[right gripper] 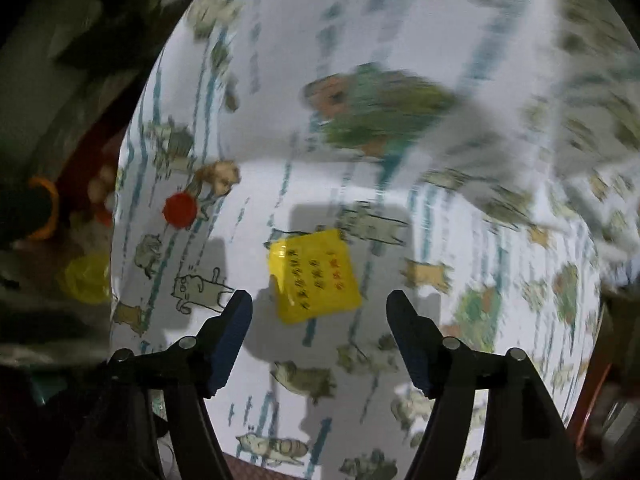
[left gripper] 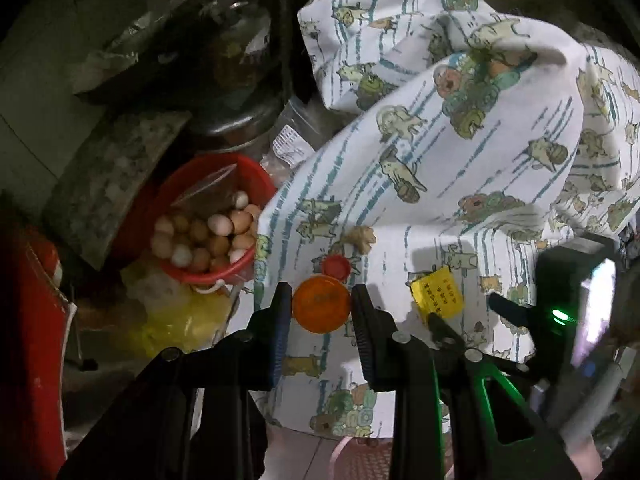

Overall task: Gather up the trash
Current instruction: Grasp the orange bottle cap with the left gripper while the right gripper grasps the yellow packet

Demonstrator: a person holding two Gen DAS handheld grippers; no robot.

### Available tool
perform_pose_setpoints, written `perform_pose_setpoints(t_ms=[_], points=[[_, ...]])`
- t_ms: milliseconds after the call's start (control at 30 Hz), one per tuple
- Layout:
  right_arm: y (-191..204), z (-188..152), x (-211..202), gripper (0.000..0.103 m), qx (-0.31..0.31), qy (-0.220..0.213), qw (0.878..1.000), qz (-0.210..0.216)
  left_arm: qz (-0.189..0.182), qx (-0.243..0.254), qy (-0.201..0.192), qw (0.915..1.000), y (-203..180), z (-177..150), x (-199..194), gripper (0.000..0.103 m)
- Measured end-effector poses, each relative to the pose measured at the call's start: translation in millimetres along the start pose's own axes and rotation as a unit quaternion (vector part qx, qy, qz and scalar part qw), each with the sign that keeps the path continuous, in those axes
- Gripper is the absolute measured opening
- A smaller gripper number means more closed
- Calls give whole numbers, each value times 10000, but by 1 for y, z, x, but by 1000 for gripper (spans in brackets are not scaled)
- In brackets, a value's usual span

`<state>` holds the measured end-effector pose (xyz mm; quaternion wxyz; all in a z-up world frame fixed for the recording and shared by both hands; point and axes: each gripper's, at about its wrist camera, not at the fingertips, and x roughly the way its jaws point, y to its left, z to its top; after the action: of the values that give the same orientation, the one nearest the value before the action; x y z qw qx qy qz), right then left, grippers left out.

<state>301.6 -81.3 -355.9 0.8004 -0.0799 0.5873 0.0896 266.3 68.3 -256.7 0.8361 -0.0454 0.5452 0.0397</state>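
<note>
The left gripper [left gripper: 321, 306] is squeezing the orange lid [left gripper: 320, 309], while the right gripper [right gripper: 319, 305] is hanging wide open over the yellow packet [right gripper: 314, 276] mid-frame, which looks light, crinkly, best pinched by its edges.

Orange lid [left gripper: 320, 308]: I see a round, flat plastic lid, face up, clamped between the pads of my left hand-held gripper [left gripper: 321, 303].
Red cap [right gripper: 181, 209]: small, round, lying flat on the patterned cloth [right gripper: 280, 152], just past the orange lid.
Yellow packet [right gripper: 316, 276]: square, glossy, printed with dark and red characters, lying tilted on the cloth, untouched.
Ginger piece [left gripper: 363, 238]: knobbly, tan, beside the red cap.
</note>
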Motion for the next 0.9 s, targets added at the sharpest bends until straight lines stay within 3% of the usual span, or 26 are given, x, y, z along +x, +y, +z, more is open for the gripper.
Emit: perform_pose_setpoints(t_ms=[167,267,367,433,467,600,767,900], points=[[3,15,37,72,237,426,9986,-184,-150,-110,-19,9998,8,6,-4,29],[4,20,48,72,146,428,9982,-386,-103,-124,-49,9999,11,7,-5,29],[0,25,51,71,260,430,9984,-254,-200,-211,4,9996,14,8,-4,29],[-6,25,52,64,405,464,9981,-46,-185,-205,-21,9996,14,9,-5,29],[-9,25,52,52,495,458,9977,51,-162,-208,-45,9996,14,9,-6,29],[-19,21,46,34,560,401,9976,64,-191,-236,-62,9995,16,9,-8,29],[-38,2,20,34,707,139,9973,162,-109,-126,-129,9998,13,9,-11,29],[-52,-17,-27,34,877,-278,9949,418,-208,-148,-167,9995,12,5,-16,29]])
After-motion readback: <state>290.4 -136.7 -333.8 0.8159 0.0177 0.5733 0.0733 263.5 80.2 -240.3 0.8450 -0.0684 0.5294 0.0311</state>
